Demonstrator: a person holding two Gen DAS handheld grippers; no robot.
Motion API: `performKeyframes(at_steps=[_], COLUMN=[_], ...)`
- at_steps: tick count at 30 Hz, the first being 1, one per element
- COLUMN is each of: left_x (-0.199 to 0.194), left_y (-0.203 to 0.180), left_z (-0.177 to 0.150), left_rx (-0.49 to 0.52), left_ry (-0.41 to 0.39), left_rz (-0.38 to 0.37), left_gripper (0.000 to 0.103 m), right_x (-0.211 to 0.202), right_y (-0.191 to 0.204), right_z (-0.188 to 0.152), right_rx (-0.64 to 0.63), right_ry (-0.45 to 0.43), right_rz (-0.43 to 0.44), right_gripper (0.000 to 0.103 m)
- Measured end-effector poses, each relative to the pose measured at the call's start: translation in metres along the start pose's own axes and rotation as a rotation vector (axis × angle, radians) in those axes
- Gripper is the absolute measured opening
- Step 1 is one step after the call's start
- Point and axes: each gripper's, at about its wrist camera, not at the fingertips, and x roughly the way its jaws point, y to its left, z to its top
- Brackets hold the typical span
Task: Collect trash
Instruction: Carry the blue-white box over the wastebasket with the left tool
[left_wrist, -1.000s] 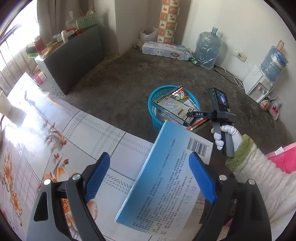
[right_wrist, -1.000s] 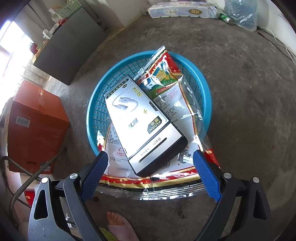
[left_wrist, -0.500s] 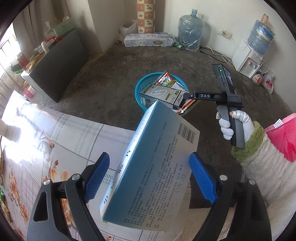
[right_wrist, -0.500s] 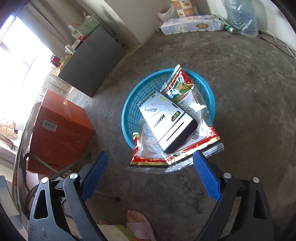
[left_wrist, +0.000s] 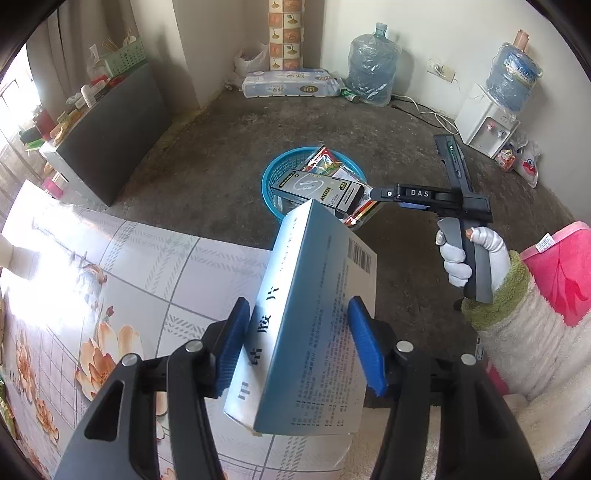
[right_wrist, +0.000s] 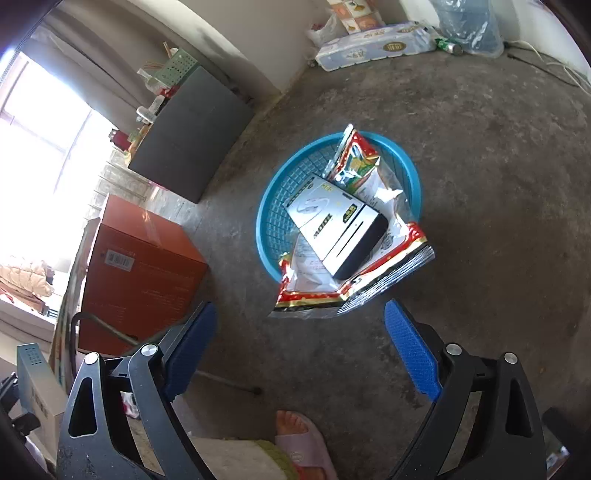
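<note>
**Box in my left claw, basket on the floor**

Left wrist view: my left claw (left_wrist: 295, 345) is closing, blue pads against both sides of the pale blue box (left_wrist: 314, 317), tilted above the flowered table (left_wrist: 110, 266).

Right wrist view: my right claw (right_wrist: 299, 345) is wide and narrowing, nothing between its pads, above the blue basket (right_wrist: 280, 206) holding a silver box (right_wrist: 332, 221) and wrappers (right_wrist: 354, 162).

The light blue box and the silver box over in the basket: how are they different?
The light blue box sits between the closing jaws of the left gripper, above the tabletop; the silver box lies in the blue basket on snack wrappers. The blue one shows a barcode and small print; the silver one has a black end. Both are flat cartons.
</note>
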Motion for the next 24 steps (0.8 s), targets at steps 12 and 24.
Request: performKeyframes(at_steps=[12,24], left_x=[0.001,-0.002], left_y=[0.006,0.016], left_z=[-0.008,-0.005], left_rx=[-0.063,-0.105], left_ry=[-0.017,-0.058], left_rz=[-0.026,-0.039], left_gripper=[0.052,0.043], right_x=[-0.001,0.011], right_y=[0.088,0.110], right_z=[-0.065,-0.071], right_rx=[0.203,0.205], right_ry=[0.251,0.288], right_rz=[0.973,0.929], right_gripper=[0.081,0.053])
